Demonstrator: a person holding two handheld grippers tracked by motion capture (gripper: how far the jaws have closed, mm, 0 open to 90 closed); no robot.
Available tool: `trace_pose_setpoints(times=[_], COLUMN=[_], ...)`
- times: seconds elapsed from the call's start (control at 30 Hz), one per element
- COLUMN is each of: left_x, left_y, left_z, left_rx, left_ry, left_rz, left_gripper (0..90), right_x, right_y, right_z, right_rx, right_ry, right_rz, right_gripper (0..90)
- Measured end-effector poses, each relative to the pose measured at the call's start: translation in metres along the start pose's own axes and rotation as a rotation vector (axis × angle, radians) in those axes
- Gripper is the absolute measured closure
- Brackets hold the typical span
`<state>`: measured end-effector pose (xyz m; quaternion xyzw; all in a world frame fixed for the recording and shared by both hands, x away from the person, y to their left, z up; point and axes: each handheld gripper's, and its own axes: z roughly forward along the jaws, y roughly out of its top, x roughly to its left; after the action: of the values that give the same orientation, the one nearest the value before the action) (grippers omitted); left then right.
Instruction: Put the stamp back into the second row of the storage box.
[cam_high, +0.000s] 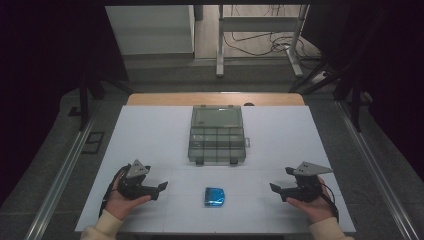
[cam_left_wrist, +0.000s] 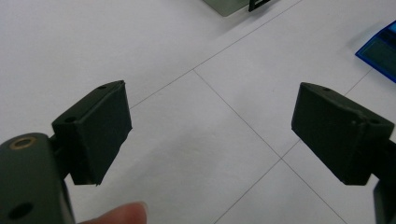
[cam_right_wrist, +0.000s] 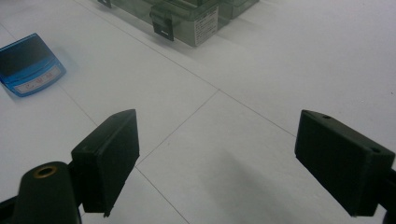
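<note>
Grippers held wide over a white table, blue scale between them.

Left gripper (cam_high: 161, 188) rests in the person's left hand (cam_high: 119, 201) near the table's (cam_high: 150, 130) front edge, jaws spread wide with nothing between them; a fingertip (cam_left_wrist: 122, 215) shows below its own jaws. Small blue scale (cam_high: 214, 196) lies flat at front centre, well apart from both grippers. Behind it sits a clear compartment box (cam_high: 217, 135), lid open. Right gripper (cam_high: 276, 189), in the right hand (cam_high: 316, 204), has jaws equally wide and empty.
</note>
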<state>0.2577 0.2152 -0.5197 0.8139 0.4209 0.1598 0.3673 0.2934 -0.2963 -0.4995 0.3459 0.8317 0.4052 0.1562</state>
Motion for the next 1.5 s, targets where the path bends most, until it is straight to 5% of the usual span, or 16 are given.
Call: trace_pose_setpoints(times=[0.93, 1.07, 1.5], left_x=[-0.003, -0.007, -0.021], left_y=[0.008, 0.015, 0.043], left_z=[-0.006, -0.011, -0.017], left_rx=[0.007, 0.035, 0.044], left_ry=[-0.026, -0.080, -0.128], left_rz=[0.013, 0.054, 0.138], left_gripper=[12.4, 12.3, 12.8], right_x=[-0.001, 0.001, 0.001], right_y=[0.000, 0.001, 0.001], right_z=[-0.003, -0.003, -0.003], right_rx=[-0.015, -0.015, -0.015], right_ry=[-0.009, -0.014, -0.010], right_rz=[0.021, 0.019, 0.016], right_gripper=[14.7, 14.7, 14.7])
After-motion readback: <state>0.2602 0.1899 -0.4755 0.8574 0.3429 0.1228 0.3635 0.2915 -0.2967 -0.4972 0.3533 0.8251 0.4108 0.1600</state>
